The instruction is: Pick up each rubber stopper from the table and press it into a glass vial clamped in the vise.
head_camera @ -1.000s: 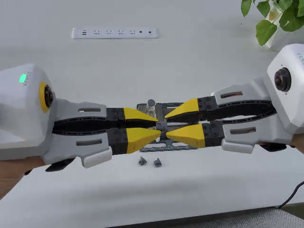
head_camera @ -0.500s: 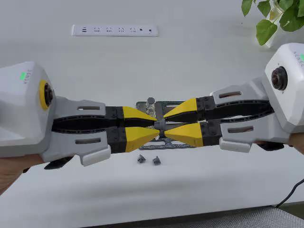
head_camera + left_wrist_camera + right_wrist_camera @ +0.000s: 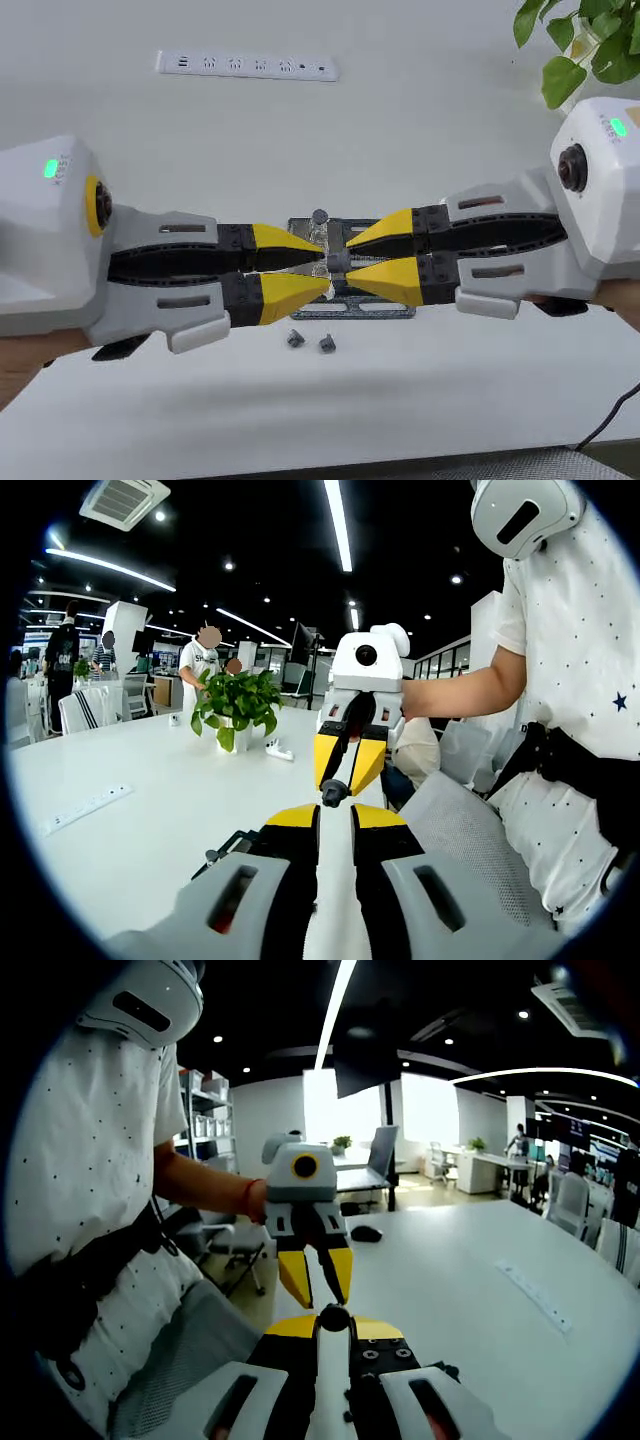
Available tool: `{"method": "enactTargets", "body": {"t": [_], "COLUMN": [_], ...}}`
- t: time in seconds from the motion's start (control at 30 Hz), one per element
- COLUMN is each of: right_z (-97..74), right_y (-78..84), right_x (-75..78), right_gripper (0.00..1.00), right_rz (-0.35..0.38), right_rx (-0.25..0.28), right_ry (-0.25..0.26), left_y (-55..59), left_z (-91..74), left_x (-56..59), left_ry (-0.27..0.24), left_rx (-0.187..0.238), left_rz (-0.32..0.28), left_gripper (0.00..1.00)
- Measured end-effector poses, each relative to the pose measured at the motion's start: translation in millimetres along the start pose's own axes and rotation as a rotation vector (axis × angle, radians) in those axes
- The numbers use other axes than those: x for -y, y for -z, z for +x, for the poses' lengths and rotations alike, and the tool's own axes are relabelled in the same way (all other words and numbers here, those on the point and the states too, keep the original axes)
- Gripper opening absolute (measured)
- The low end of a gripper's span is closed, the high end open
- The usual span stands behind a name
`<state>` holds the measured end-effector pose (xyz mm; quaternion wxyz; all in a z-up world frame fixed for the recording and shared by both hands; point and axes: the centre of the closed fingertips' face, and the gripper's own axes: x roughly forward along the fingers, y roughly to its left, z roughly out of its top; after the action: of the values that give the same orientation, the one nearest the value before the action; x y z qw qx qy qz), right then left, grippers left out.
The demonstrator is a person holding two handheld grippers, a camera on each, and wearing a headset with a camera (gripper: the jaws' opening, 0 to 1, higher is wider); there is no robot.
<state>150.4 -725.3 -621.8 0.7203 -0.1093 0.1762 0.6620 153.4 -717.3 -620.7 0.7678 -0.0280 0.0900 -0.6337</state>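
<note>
My left gripper (image 3: pixel 326 272) and right gripper (image 3: pixel 347 262) meet tip to tip just above the dark vise (image 3: pixel 352 304) at mid-table. A dark grey rubber stopper (image 3: pixel 337 262) sits pinched in the right gripper's yellow tips; the right gripper view has it (image 3: pixel 333 1318) at its own jaw ends. The left gripper (image 3: pixel 335 815) is shut on what looks like a clear glass vial (image 3: pixel 300 267), with the stopper (image 3: pixel 332 792) at its mouth. Another vial capped with a stopper (image 3: pixel 319 217) stands upright at the vise's back. Two loose stoppers (image 3: pixel 295 339) (image 3: pixel 327 345) lie on the table in front.
A white power strip (image 3: pixel 245 66) lies at the far side of the white table (image 3: pixel 450 400). Green plant leaves (image 3: pixel 590 40) hang in at the back right. The table's near edge runs just below the loose stoppers. The person's torso fills one side of each gripper view.
Both grippers have stayed tip to tip over the vise. The left gripper's tips have shifted slightly left. The camera has shifted a little.
</note>
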Motion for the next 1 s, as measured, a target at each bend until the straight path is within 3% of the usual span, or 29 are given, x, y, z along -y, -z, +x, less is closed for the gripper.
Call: {"method": "enactTargets", "body": {"t": [0.33,0.47,0.7,1.0], "right_z": [4.0,8.5,14.0,30.0], "right_y": [12.7,18.5,38.5,61.9], "right_x": [29.2,41.7,74.3,96.8], "right_gripper": [0.06,0.06,0.06,0.06], "right_rz": [0.003,0.002,-0.003,-0.009], "right_rx": [-0.129,-0.192,-0.341,-0.510], "right_ry": [0.048,0.057,0.080,0.065], "left_y": [16.4,28.5,45.6,66.3], "left_z": [-14.7,-19.1,-23.6,-25.2], "left_x": [-24.6,-32.9,-45.6,-54.5], "left_ry": [-0.106,-0.142,-0.191,-0.216], "left_rx": [-0.033,-0.071,-0.100,-0.138], "left_rz": [0.025,0.047,0.061,0.081], "left_gripper": [0.27,0.33,0.53,0.70]}}
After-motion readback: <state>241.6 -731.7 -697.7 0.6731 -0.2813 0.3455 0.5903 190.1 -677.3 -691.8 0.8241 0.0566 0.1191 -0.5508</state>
